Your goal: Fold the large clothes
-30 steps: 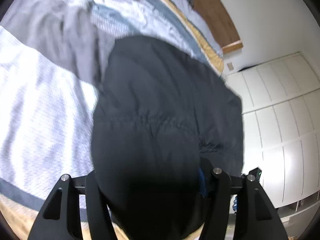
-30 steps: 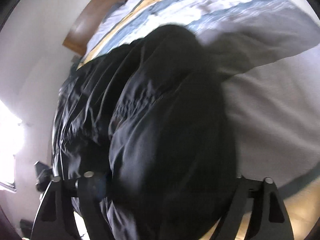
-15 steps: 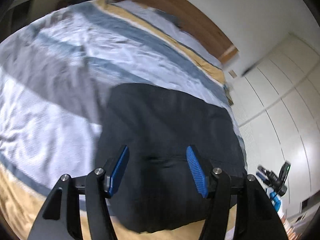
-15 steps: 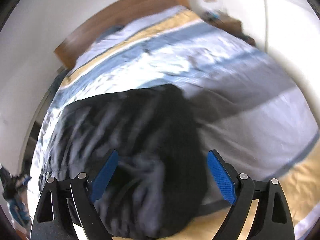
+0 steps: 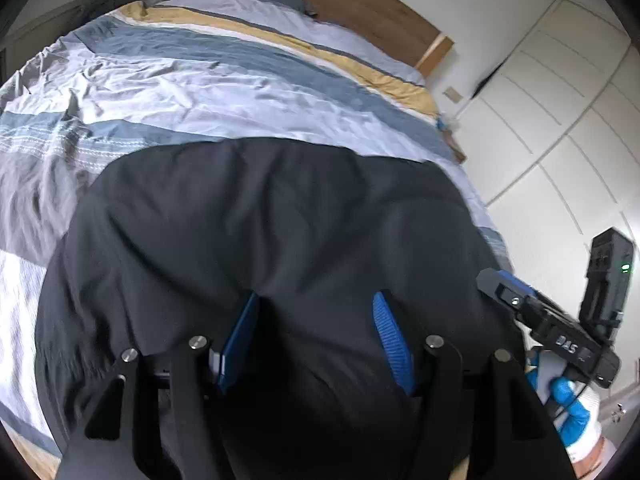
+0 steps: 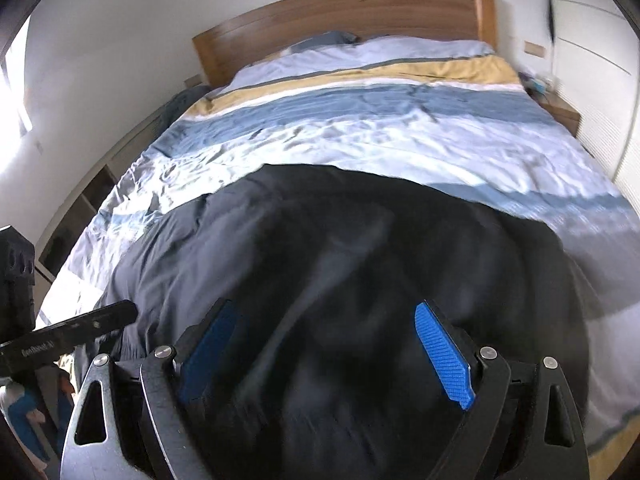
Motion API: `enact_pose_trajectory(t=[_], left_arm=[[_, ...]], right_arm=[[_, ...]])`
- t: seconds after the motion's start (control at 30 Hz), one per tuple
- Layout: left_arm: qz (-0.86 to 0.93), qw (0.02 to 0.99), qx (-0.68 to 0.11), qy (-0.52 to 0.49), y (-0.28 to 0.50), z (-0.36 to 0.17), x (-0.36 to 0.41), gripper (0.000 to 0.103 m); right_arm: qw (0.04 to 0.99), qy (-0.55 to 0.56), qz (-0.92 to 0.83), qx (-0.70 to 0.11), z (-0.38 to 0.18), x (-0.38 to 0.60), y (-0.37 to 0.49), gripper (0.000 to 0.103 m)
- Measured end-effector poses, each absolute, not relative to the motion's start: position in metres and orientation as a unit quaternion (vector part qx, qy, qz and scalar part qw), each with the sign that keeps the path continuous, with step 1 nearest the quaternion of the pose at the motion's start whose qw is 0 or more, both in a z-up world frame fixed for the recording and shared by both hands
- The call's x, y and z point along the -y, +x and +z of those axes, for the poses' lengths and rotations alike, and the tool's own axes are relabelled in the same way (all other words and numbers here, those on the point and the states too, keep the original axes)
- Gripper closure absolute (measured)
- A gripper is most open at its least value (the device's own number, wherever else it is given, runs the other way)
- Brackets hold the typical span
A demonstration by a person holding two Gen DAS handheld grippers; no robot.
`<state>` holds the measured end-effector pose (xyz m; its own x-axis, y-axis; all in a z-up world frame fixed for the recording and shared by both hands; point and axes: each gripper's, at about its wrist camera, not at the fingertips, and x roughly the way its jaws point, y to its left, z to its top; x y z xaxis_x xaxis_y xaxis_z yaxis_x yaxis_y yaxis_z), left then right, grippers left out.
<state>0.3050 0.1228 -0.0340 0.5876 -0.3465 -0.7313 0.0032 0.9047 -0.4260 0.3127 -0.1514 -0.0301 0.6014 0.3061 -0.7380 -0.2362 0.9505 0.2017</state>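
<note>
A black garment (image 5: 280, 232), large and padded-looking, lies spread on the bed (image 5: 208, 80), covering the near end of the striped duvet from the foot edge toward the middle. In the left wrist view it fills the lower half of the picture; its far edge runs from about 9 o'clock across to 3 o'clock, with pale, blue and yellow stripes of bedding beyond it toward 12 o'clock. The wooden headboard (image 6: 344, 20) stands at 12 o'clock, white wardrobe doors (image 5: 560, 100) at 2 o'clock.

The left gripper (image 5: 316, 336) hangs above the garment with its blue-padded fingers (image 5: 390, 340) spread apart; nothing is pinched between them, and the cloth shows only behind the gap. The right gripper (image 6: 328, 356) also hangs over the garment, its fingers (image 6: 442, 356) wide apart and pinching nothing; the cloth under it is blurred.

At 4 o'clock in the left wrist view the other gripper's body and a gloved hand (image 5: 572, 412) in blue and white appear beside the bed's edge.
</note>
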Motion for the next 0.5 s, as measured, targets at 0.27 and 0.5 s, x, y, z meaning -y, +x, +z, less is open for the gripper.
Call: enact_pose_trajectory(t=[0.27,0.5], left_arm=[[-0.067,0.861,-0.468,-0.188,0.379,-0.074,-0.133,0.045],[-0.046,0.844,-0.503,-0.178,0.439,-0.091,-0.134,0.043]], right_arm=[[0.885,0.032,0.122,-0.448,-0.075,0.151,0.37,0.006],[0.875,0.062,0.053,-0.478,-0.087,0.219,0.424,0.004]])
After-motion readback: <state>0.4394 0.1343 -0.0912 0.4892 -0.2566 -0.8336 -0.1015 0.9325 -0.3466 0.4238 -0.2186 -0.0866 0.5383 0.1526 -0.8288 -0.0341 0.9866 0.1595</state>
